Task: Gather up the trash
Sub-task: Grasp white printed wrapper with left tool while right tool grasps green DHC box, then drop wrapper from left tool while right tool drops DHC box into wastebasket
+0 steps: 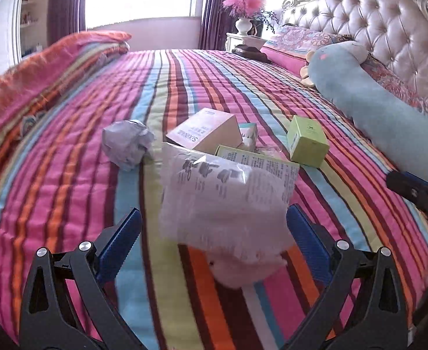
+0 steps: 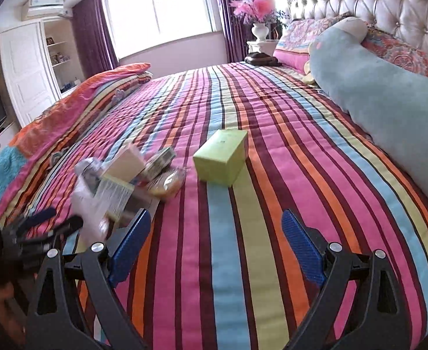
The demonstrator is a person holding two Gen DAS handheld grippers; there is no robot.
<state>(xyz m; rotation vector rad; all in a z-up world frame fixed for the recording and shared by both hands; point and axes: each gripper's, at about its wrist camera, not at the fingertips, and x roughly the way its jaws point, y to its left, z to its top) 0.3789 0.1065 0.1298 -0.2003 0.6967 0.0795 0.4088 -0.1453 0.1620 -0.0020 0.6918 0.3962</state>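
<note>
Sat at frame centre in the left wrist view: a white plastic bag stuffed with boxes — light, limp, likely slippery; best pinched at its bunched lower end. Flanked by the left gripper, spread wide, clasping nothing. Lay nearby: crumpled paper ball and green box, stiff and light. Hovered over the striped bedspread — right gripper, likewise parted, empty.
</note>
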